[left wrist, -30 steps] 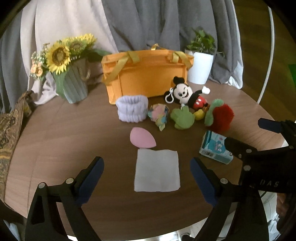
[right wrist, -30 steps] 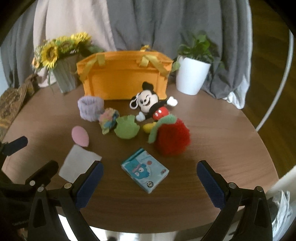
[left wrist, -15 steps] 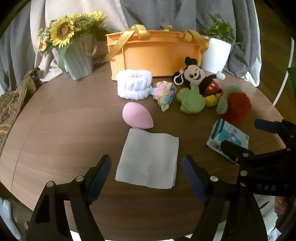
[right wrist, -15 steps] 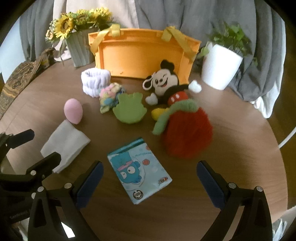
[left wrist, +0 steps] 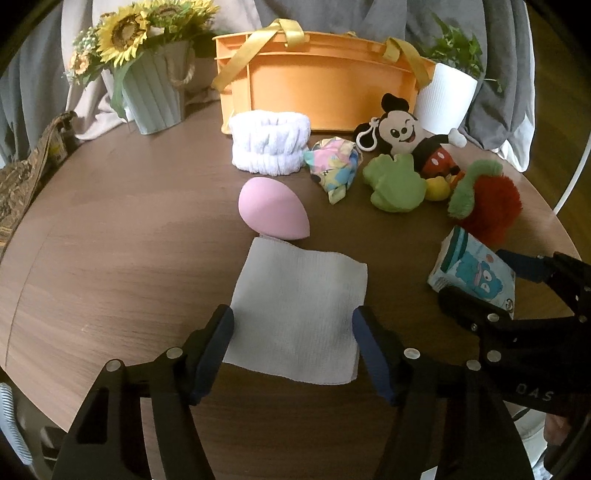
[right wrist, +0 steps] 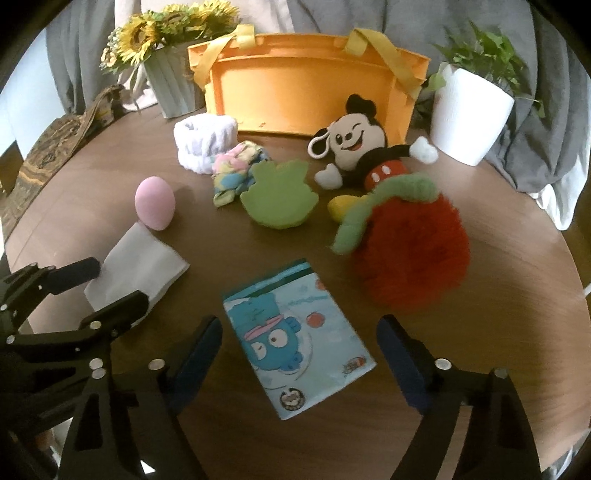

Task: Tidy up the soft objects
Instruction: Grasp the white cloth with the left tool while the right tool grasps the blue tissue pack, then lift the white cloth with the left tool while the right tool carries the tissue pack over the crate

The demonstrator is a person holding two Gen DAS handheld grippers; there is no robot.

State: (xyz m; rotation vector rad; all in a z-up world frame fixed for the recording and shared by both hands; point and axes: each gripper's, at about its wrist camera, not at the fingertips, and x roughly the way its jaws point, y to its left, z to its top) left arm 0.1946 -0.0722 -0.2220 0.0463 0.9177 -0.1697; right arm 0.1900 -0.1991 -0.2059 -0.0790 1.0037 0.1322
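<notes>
L claw (left wrist: pixel 291 332) tilts down over the round wood-grain table (left wrist: pixel 110 258), black frame w/ dark blue pads. Its jaws have just been closing in and now stand either side of the near edge of a flat square white cloth (left wrist: pixel 299 310), fine woven texture; pads at the cloth's side edges, not seen pressing, so released, nothing gripped. Just beyond the cloth's far edge, touching it, lies a smooth matte pink egg-shaped sponge (left wrist: pixel 271 208). Further ahead: a ribbed fluffy white terry band (left wrist: pixel 269 146), a crumpled pastel patterned fabric (left wrist: pixel 334 166), a green spongy lobed piece (left wrist: pixel 393 184).

R claw (right wrist: pixel 299 350), same build, jaws also just been closing, straddles a glossy rectangular tissue pack (right wrist: pixel 295 339) w/ a blue cartoon print; gaps show btwn pads and pack on both sides, so not clenched, pack lies loose on the table. Ahead & right of it sits a shaggy red pompom (right wrist: pixel 417 251) w/ a fuzzy green strip on top. Behind that, a plush mouse (right wrist: pixel 362 147) w/ white keyring clip.

At the far side, beyond everything, a rigid orange plastic basket (right wrist: pixel 306 96) w/ yellow ribbon handles. Left of it a ribbed pale-green pot of sunflowers (left wrist: pixel 155 74); right of it a smooth white planter (right wrist: pixel 469 110) w/ leafy greens. Grey drapes (right wrist: pixel 369 14) behind.
</notes>
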